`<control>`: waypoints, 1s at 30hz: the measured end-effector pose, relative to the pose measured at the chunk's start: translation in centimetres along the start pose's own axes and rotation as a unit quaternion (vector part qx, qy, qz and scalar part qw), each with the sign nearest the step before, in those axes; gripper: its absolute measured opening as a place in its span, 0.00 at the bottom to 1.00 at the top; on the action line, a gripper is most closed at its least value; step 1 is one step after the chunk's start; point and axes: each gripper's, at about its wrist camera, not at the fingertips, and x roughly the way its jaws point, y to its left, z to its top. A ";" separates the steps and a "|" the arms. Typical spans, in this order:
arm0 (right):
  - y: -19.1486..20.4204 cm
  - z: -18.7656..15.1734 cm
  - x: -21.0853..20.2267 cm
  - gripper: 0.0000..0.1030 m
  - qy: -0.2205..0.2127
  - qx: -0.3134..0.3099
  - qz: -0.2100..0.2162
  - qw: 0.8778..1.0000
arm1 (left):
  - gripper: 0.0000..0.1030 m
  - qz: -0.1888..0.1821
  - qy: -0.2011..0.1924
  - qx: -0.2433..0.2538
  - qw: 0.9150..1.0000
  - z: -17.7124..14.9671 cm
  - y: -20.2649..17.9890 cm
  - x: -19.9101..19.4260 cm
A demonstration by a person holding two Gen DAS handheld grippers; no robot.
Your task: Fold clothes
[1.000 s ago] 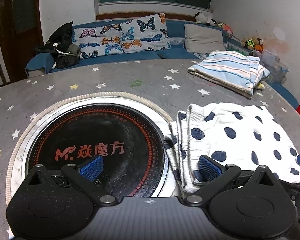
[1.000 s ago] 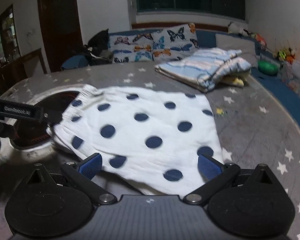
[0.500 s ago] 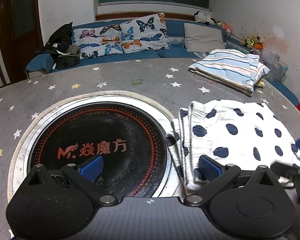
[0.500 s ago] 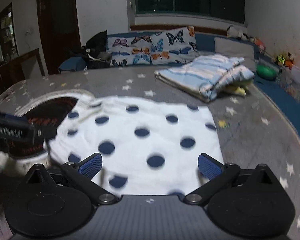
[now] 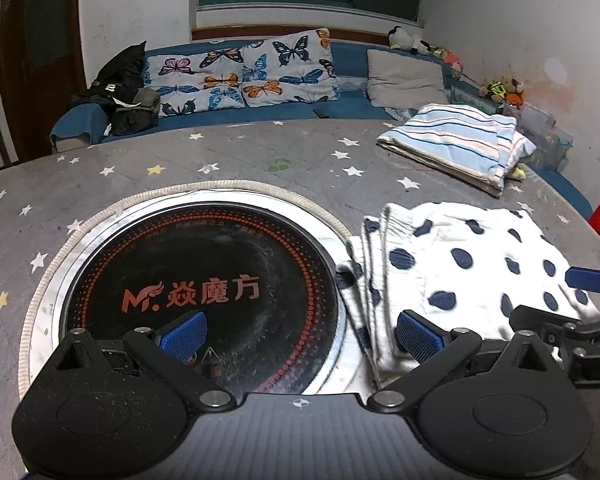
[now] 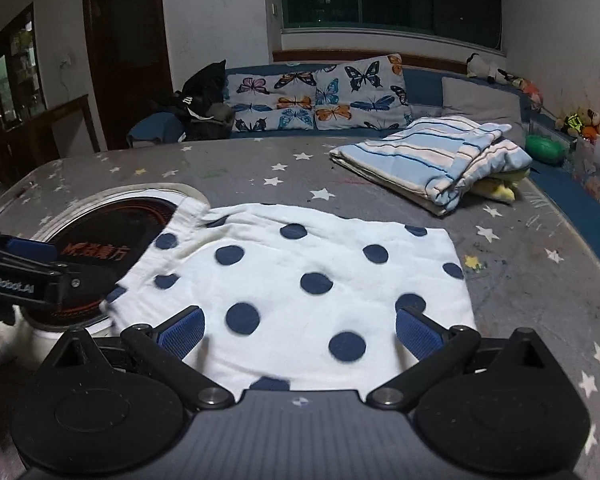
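A white garment with dark blue dots (image 6: 300,276) lies folded flat on the grey star-patterned table (image 6: 520,272); in the left wrist view (image 5: 472,264) its layered waistband edge lies beside the cooktop. My left gripper (image 5: 300,334) is open and empty, over the cooktop and the garment's left edge. My right gripper (image 6: 298,328) is open and empty, just above the garment's near edge. Each gripper shows in the other's view: the right one (image 5: 580,308) and the left one (image 6: 28,272).
A round black induction cooktop (image 5: 204,276) is set into the table left of the garment. A folded pile of striped blue clothes (image 6: 432,160) lies at the table's far right. A blue sofa with butterfly pillows (image 5: 240,76) stands behind.
Both grippers drew back and rose slightly from the garment. The right gripper moved to its near edge. The garment lies flatter.
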 end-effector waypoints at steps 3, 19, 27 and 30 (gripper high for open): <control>0.2 -0.7 -1.0 1.00 0.000 0.006 0.001 1.000 | 1.00 -0.007 0.003 0.006 1.000 -0.6 -0.4 -0.5; 0.9 -4.7 -3.7 1.00 0.005 0.054 -0.018 0.998 | 1.00 -0.030 0.006 0.023 0.999 -3.5 -1.1 -2.9; 1.4 -6.6 -4.7 1.00 0.008 0.080 -0.037 0.996 | 1.00 -0.047 0.008 0.040 0.998 -5.0 -1.6 -4.0; 1.5 -7.1 -5.3 1.00 0.007 0.087 -0.045 0.995 | 1.00 -0.052 0.008 0.046 0.998 -5.5 -1.7 -4.3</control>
